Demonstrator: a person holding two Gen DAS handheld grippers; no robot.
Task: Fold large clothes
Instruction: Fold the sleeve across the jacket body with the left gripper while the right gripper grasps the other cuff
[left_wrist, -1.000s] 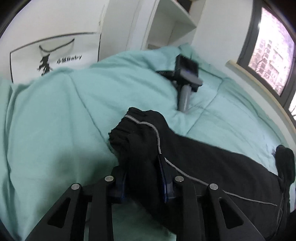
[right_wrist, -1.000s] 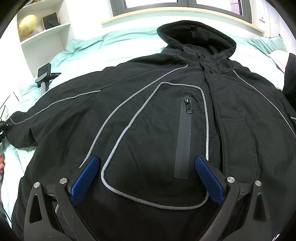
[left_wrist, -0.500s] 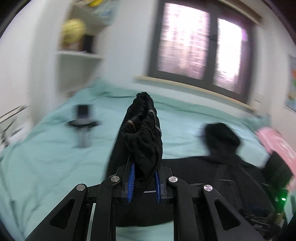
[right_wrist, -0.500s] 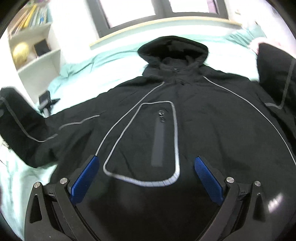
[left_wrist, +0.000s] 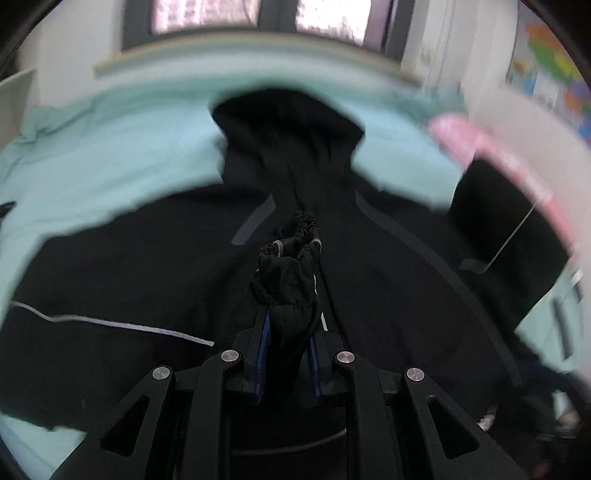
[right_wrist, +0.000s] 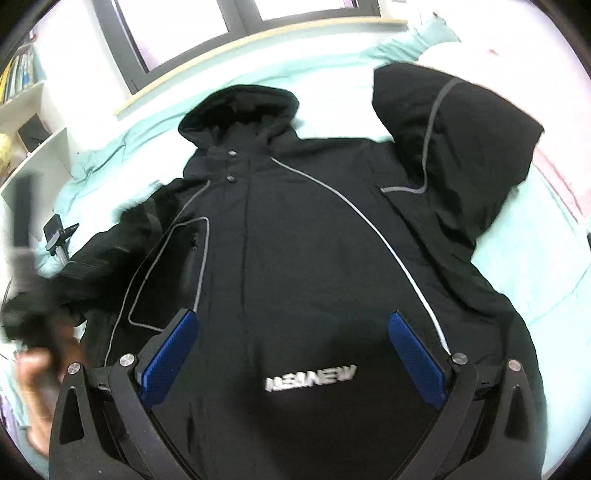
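A large black hooded jacket (right_wrist: 295, 240) with grey piping lies face up on a mint green bed (right_wrist: 535, 266), hood toward the window. My left gripper (left_wrist: 288, 325) is shut on the jacket's left sleeve cuff (left_wrist: 291, 266) and holds it lifted above the jacket's chest (left_wrist: 388, 295). In the right wrist view that sleeve (right_wrist: 92, 258) shows blurred at the left, with a hand below it. My right gripper (right_wrist: 295, 350) is open and empty above the jacket's lower front, near white lettering (right_wrist: 310, 376). The right sleeve (right_wrist: 461, 147) lies folded back at the upper right.
A small black camera on a stand (right_wrist: 59, 236) sits on the bed at the left. White shelves (right_wrist: 33, 122) stand at the far left, a window (right_wrist: 229, 22) behind the bed. A pink item (left_wrist: 480, 147) lies at the bed's right.
My left gripper has lifted the sleeve cuff off the bed and swung it right, over the jacket's chest. My right gripper has shifted right, toward the jacket's middle, still open.
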